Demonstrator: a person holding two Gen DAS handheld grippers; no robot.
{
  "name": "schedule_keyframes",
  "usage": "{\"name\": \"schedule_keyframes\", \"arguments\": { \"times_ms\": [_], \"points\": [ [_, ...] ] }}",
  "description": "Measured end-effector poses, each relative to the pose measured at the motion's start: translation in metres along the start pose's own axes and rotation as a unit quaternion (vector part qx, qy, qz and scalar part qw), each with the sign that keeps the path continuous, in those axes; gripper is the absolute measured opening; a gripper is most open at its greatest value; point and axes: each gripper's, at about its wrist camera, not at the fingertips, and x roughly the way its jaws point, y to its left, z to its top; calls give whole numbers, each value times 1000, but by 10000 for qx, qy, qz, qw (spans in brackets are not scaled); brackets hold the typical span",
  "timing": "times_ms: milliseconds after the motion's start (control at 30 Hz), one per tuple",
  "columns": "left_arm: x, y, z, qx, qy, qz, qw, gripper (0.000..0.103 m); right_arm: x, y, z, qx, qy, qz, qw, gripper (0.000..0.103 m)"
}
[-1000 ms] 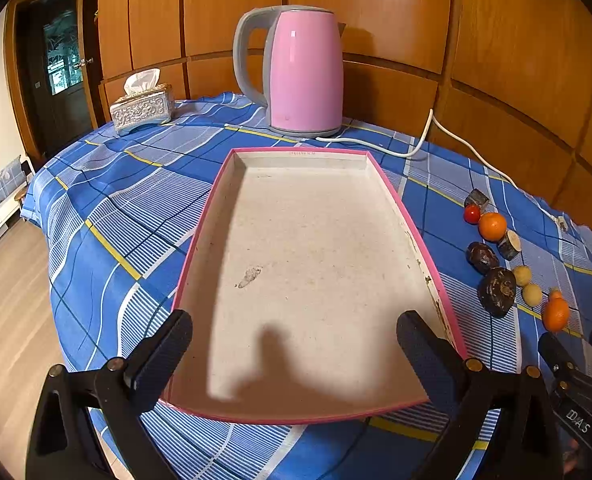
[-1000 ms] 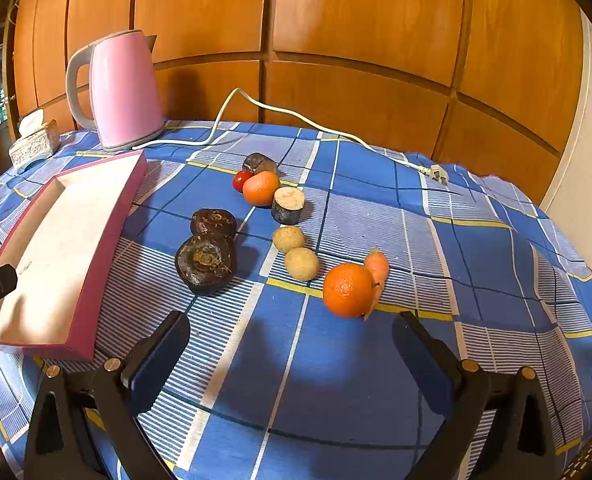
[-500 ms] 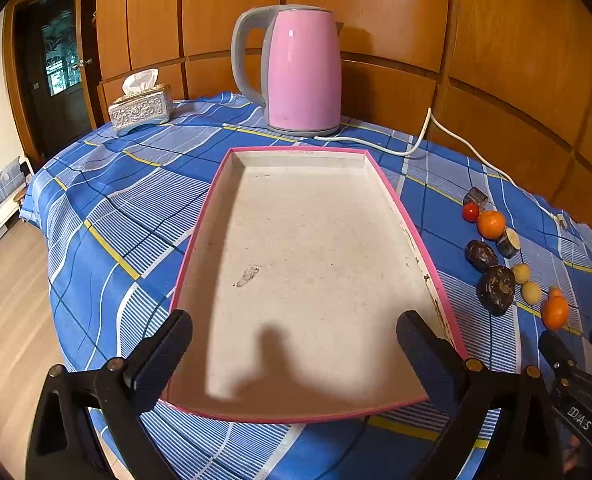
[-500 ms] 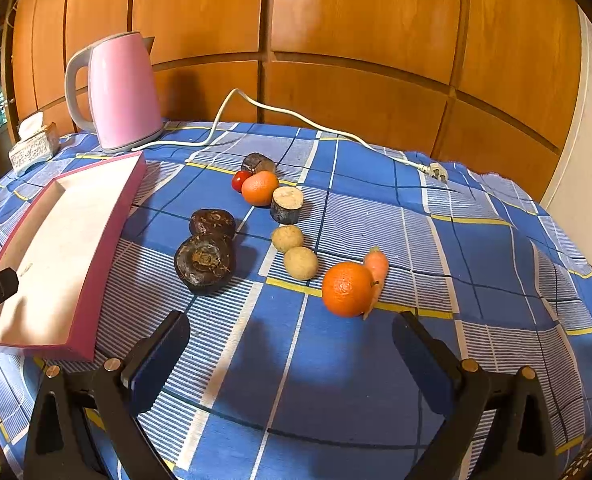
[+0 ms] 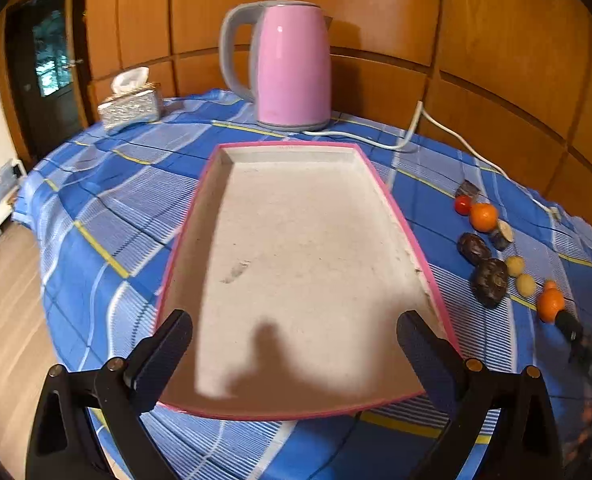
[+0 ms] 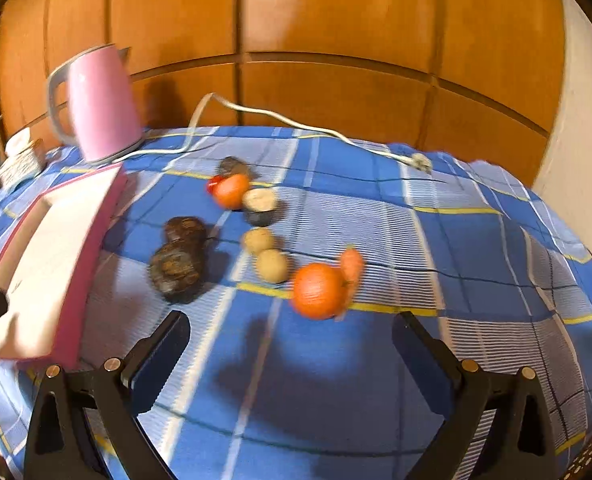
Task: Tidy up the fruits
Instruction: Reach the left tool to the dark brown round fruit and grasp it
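A pink-rimmed tray (image 5: 400,216) with nothing in it lies on the blue checked tablecloth; it also shows at the left of the right wrist view (image 6: 91,248). My left gripper (image 5: 291,356) is open and empty over its near end. To the tray's right lie several fruits: a near orange (image 6: 318,290) beside a small carrot (image 6: 352,264), two pale round fruits (image 6: 271,266), two dark wrinkled fruits (image 6: 177,268), a far orange (image 6: 231,190), a small tomato (image 6: 212,185) and cut dark pieces (image 6: 259,206). My right gripper (image 6: 287,356) is open and empty, just short of the near orange.
A pink kettle (image 5: 291,64) stands behind the tray, its white cord (image 6: 296,122) trailing across the cloth to a plug (image 6: 420,162). A tissue box (image 5: 131,104) sits at the back left. Wood panelling runs behind the table; the floor drops off at left.
My right gripper has moved forward towards the near orange, and its view is now blurred. My left gripper has hardly moved over the tray.
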Motion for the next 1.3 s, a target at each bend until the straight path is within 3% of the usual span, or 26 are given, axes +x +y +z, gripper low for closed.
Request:
{"name": "schedule_keyframes", "arguments": {
  "times_ms": [100, 167, 233, 400, 500, 600, 733, 900, 1233, 1267, 1300],
  "points": [
    [-1, 2, 1, -108, 50, -820, 9966, 103, 7, -38, 4, 542, 117, -339, 9979, 103],
    [-1, 2, 2, -177, 51, -1141, 9933, 103, 13, -69, 5, 990, 219, -753, 9920, 103],
    [-1, -4, 6, -58, 60, -1092, 9940, 103, 17, -100, 4, 1349, 368, -1405, 9802, 103],
    [-3, -10, 19, 38, -64, -1387, 9903, 103, 35, -164, -9, 2216, 469, -2306, 9463, 103],
    [-2, -19, 30, 221, 12, -1641, 9862, 103, 42, -183, -16, 2601, 617, -2487, 9310, 103],
    [1, -39, 41, 643, 162, -1824, 9810, 101, 41, -185, -15, 2830, 578, -2502, 9241, 103],
    [11, -73, 49, 1279, 362, -1951, 9717, 96, 42, -171, -12, 2791, 532, -2556, 9241, 103],
    [36, -122, 53, 1931, 860, -2000, 9567, 78, 45, -180, -14, 2794, 435, -2561, 9244, 103],
    [91, -179, 45, 2609, 1439, -1706, 9392, 77, 46, -177, -13, 2755, 409, -2577, 9252, 103],
    [96, -183, 42, 2686, 1477, -1684, 9369, 68, 46, -178, -13, 2756, 408, -2576, 9252, 103],
    [101, -186, 41, 2745, 1549, -1662, 9343, 48, 46, -178, -13, 2757, 408, -2575, 9252, 103]
  ]
}}
